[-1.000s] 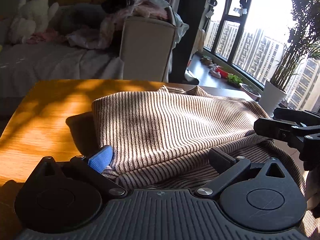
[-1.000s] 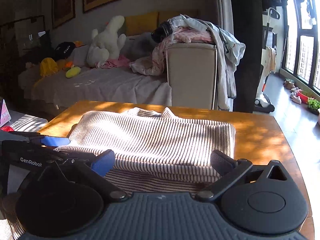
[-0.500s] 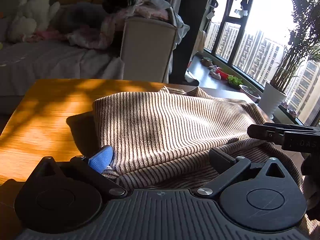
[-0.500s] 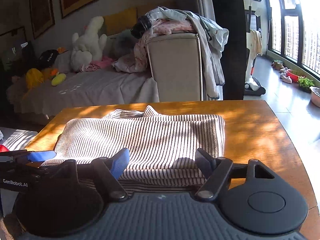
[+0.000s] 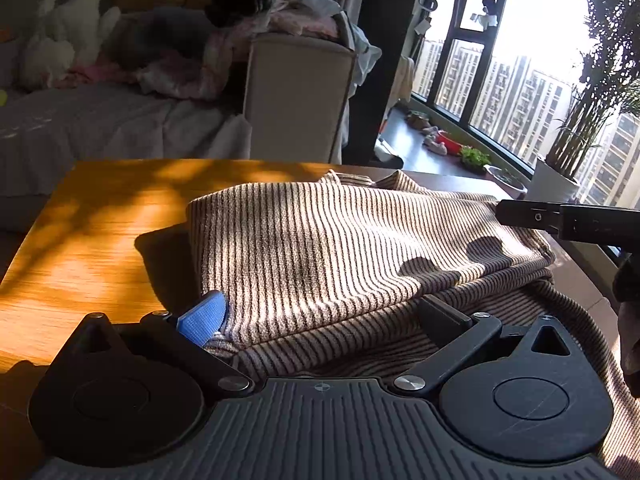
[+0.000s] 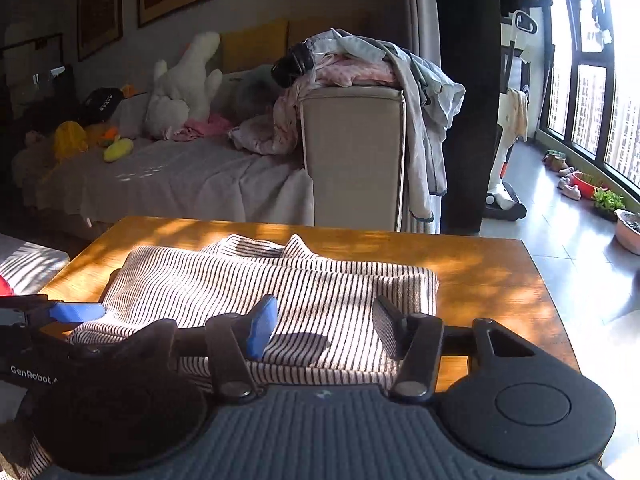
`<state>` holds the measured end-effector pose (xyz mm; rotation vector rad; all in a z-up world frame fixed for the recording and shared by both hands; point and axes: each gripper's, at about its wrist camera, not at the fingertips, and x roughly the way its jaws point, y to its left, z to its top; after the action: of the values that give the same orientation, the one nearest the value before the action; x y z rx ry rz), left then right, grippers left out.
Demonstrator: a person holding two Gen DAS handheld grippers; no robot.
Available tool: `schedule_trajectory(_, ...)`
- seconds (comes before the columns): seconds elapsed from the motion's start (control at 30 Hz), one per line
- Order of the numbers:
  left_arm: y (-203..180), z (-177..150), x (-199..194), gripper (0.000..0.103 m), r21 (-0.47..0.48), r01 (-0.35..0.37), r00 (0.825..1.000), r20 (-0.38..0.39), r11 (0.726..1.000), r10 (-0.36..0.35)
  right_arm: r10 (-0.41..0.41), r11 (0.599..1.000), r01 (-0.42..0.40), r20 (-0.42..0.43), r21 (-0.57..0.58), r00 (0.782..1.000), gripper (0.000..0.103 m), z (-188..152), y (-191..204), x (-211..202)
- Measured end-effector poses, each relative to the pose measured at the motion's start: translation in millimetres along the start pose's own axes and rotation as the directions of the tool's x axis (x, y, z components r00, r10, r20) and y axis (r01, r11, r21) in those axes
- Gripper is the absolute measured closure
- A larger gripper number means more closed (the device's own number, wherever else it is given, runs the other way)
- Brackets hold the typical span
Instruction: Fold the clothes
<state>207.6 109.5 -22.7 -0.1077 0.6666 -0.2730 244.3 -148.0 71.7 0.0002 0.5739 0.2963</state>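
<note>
Desk: Grippers first. How many, and how do they stand?

Field: Two black two-finger grippers, each hand-held. The right gripper [image 6: 324, 326] has its jaws closing, about half spread, with the near edge of the folded cloth between them; its blue pad [image 6: 262, 330] and its dark pad [image 6: 386, 322] do not yet press the fabric. The left gripper [image 5: 320, 312] stands wide, one blue pad [image 5: 202, 320] at the cloth's near left corner and the dark finger [image 5: 444, 314] tucked under the fold's edge. It pinches nothing.

Desk: And the garment?

Field: One cream knitted top with thin dark stripes [image 6: 260, 280], folded into a flat rectangle, lies in the middle of the orange-brown wooden table [image 6: 480, 272]. Its collar points away from the cameras, and a lower layer of the same fabric trails off the near edge toward the grippers.

Desk: Does each camera catch the other tool?

Field: Yes. The left wrist view shows the right gripper [image 5: 568, 222] coming in from the right, above the cloth's far corner.

Desk: Anything holding other things?

Field: One grey-covered sofa [image 6: 180, 184] behind the table carries one white plush rabbit [image 6: 184, 88] and a few small yellow toys; their number is unclear. Its beige armrest [image 6: 352, 152] bears a loose heap of pink and grey clothes [image 6: 372, 68]. One white pot [image 5: 556, 182] by the window holds a tall green plant.
</note>
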Motion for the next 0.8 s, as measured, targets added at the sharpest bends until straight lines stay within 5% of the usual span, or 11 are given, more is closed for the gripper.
schedule_trajectory(0.13,0,-1,0,0.000,-0.011,-0.001,1.000,0.002,1.000,0.001,-0.007,1.000,0.011,-0.124,0.026,0.992,0.050,-8,-9,39)
schedule_trajectory(0.4,-3,-3,-4,0.000,-0.042,-0.022,1.000,0.013,0.999,0.023,0.062,0.996,-0.065,-0.040,-0.063,0.997,0.050,54,16,42)
schedule_trajectory(0.6,24,-1,-19,0.000,-0.152,0.080,0.996,0.047,0.985,-0.073,0.077,0.997,-0.077,-0.186,0.011,0.979,0.051,55,16,132)
schedule_trajectory(0.67,36,7,-26,0.000,-0.184,0.087,0.996,0.045,0.979,-0.080,0.086,0.996,-0.088,-0.203,-0.001,0.975,0.075,43,17,140)
schedule_trajectory(0.8,52,31,-47,0.000,-0.199,0.111,0.992,0.080,0.974,-0.096,0.138,0.989,-0.143,-0.107,-0.044,0.985,0.096,39,20,101)
